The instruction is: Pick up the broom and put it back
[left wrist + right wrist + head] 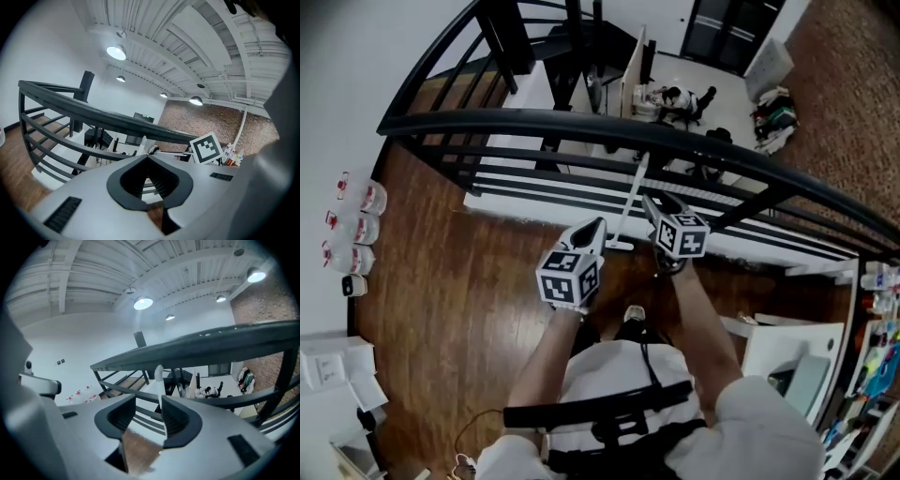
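The broom [630, 199] is a thin white stick that leans upright against the black railing [581, 123]; its foot rests on the wooden floor by the rail's base. My right gripper [656, 206] is just right of the stick, and its jaws stand open. In the right gripper view the broom's white tip [158, 376] rises just beyond the gap, closer to the right-hand jaw, and no pad presses on it. My left gripper [598, 227] hangs left of the stick, shut and empty [146, 157].
The curved railing bars the way ahead, with a lower floor and a seated person [675, 98] beyond it. Water jugs [356, 230] line the left wall. A white table [797, 361] and shelves [877, 309] stand at the right.
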`<state>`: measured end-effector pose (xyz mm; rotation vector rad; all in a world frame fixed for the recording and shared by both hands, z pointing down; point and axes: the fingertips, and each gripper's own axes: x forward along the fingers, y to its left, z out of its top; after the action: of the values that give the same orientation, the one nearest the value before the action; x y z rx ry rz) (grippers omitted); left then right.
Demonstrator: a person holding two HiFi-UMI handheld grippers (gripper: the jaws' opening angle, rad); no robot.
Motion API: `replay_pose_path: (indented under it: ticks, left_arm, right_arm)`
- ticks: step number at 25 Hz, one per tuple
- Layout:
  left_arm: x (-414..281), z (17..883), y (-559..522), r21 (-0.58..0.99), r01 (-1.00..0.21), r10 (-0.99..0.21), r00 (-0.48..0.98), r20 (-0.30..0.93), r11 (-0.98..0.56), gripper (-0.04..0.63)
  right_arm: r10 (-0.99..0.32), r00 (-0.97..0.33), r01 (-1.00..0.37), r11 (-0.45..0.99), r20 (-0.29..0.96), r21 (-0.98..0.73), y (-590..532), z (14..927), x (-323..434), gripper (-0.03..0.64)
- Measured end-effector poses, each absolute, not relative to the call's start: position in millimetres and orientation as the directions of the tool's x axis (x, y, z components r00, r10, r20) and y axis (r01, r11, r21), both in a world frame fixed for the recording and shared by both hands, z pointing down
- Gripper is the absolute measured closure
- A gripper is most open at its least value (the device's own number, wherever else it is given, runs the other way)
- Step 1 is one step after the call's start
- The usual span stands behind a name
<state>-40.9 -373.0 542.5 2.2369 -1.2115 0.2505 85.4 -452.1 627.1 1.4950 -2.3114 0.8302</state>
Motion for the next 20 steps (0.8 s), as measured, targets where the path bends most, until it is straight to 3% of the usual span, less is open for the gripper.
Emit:
replay_pose_path:
  ticks: [20]
  left_arm:
    - [-45.6, 581.6, -386.2, 0.469, -0.817, -0.691, 0.552, 0.467, -0.335, 0.607]
  right_arm:
    - [-0.735, -0.363, -0.932, 0.290, 0.573, -0.218, -545.8, 680.2, 66.1, 0.387]
